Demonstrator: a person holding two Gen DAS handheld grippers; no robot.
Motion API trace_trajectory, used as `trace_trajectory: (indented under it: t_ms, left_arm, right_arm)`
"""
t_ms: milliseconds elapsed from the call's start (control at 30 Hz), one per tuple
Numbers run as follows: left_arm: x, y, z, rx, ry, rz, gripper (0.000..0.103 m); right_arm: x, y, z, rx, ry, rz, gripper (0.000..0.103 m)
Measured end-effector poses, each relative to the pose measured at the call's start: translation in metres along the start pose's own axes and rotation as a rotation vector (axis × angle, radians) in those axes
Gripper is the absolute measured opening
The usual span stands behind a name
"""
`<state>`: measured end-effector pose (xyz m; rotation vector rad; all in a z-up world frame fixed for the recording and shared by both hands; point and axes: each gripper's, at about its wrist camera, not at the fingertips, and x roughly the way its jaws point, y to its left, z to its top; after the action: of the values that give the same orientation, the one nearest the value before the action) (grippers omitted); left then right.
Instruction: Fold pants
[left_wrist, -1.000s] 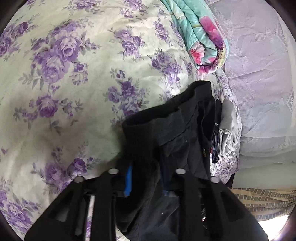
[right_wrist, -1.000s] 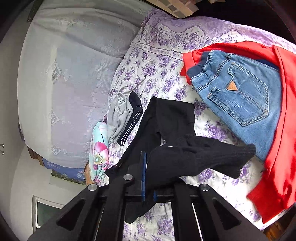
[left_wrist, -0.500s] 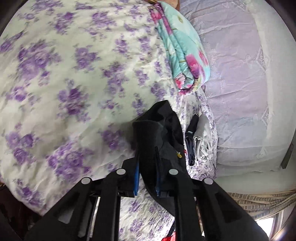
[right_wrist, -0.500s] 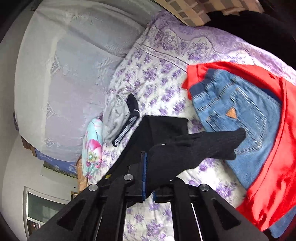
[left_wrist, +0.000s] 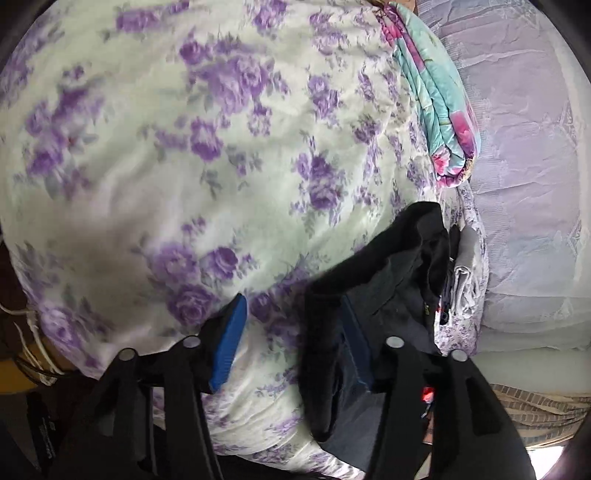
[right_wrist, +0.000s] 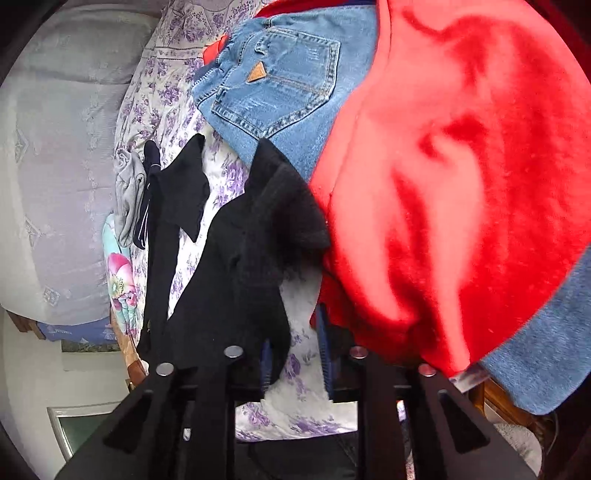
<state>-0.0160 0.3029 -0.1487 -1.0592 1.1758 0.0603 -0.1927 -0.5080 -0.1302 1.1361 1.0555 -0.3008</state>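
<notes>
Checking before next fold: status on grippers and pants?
Left gripper open. Right gripper open. Black pants released, rumpled on bed. Red garment and jeans crowd the right side.

The left gripper (left_wrist: 291, 332) is a matte black frame of angular struts, each topped by a round silver screw head. Its fingers (left_wrist: 231, 332) carry bright blue pads. The right gripper (right_wrist: 293, 354) has the same black struts and silver screws, with darker, ribbed blue pads on its fingers (right_wrist: 325, 358).
</notes>
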Motion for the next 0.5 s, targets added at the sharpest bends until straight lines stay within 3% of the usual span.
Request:
trace_trajectory:
  t_ms: [133,267,367,400,500]
  left_arm:
    - [-0.021,0.001,0.013,0.010,-0.075,0.059,0.056]
    - [-0.028,-0.028,0.019,0.051,-0.118,-0.003,0.056]
    - [-0.010,-0.076,0.021,0.136,-0.073,-0.084,0.056]
    - [0.001,-0.093,0.019,0.165,-0.046,-0.109,0.056]
    - [0.044,-0.144,0.010,0.240,0.058,-0.157,0.056]
  right_arm:
    - [-0.026,-0.006,0.002,0.008,-0.042,-0.031,0.044]
    - [-0.060,-0.018,0.007,0.085,-0.199,-0.116,0.046]
    - [-0.098,-0.028,0.005,0.236,-0.425,-0.198,0.050]
    - [-0.104,-0.021,0.007,0.206,-0.456,-0.179,0.049]
    - [-0.083,0.033,0.011,0.004,-0.414,-0.123,0.049]
